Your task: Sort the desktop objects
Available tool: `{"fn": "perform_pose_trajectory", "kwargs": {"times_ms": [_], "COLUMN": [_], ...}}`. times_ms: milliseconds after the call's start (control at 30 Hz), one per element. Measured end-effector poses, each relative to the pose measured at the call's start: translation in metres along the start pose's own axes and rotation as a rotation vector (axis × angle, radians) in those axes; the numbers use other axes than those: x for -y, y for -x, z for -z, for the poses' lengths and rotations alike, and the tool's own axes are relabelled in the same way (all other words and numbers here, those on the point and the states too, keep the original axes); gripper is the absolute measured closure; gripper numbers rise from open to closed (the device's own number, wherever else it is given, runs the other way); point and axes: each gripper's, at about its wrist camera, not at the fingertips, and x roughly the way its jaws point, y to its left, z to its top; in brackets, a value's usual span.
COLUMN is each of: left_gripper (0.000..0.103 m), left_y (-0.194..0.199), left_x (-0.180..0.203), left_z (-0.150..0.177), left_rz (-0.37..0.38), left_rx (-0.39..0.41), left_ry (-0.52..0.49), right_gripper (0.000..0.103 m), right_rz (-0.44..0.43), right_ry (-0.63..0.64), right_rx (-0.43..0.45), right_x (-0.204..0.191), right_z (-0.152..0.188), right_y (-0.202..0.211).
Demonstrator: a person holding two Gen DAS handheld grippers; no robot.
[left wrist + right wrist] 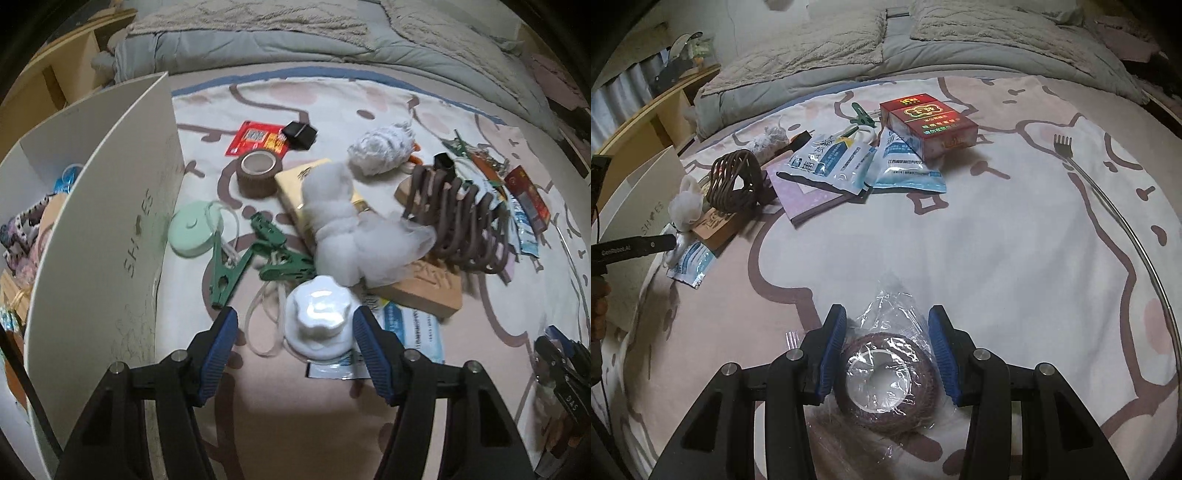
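Bed's cluttered: left hand-held gripper (293,328) straddles a light, rigid white cap (319,321), pads not visibly pressing; right hand-held gripper (886,350) clamps a slippery plastic-wrapped tape roll (886,384).

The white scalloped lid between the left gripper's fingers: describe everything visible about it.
The white lid looks like glossy plastic: a scalloped top knob over a wider rounded skirt. It sits upright on the patterned sheet, overlapping a blue-and-white sachet and translucent loops. The left gripper straddles it; the right pad meets its edge, while a gap shows on the left.
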Motion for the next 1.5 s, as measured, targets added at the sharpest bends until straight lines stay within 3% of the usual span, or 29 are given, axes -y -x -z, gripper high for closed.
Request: {"fn": "perform_pose_trajectory", "kwargs": {"times_ms": [300, 633, 1000, 1500], "left_gripper": [0.039, 0.072, 0.075, 0.075], "left_y": [-0.003, 0.001, 0.024, 0.059], "left_x": [-0.002, -0.003, 0.005, 0.034], "left_z": [0.000, -0.001, 0.010, 0.064], "left_rz": [0.045, 0.138, 0.215, 0.280], "left_rx": [-0.005, 0.014, 0.035, -0.011], "left_ry": [0.004, 0.006, -0.040, -0.177], "right_gripper": [0.056, 0.055, 0.055, 0.055], "right_rz": [0.025, 0.034, 0.043, 0.039], "right_ry": [0.014, 0.023, 0.019, 0.018], "right_rx": [0.010, 0.015, 0.018, 0.002], "right_x": [-0.004, -0.004, -0.005, -0.017], "right_z": [0.004, 0.005, 0.006, 0.039], "right_y": [-0.001, 0.000, 0.001, 0.022]}}
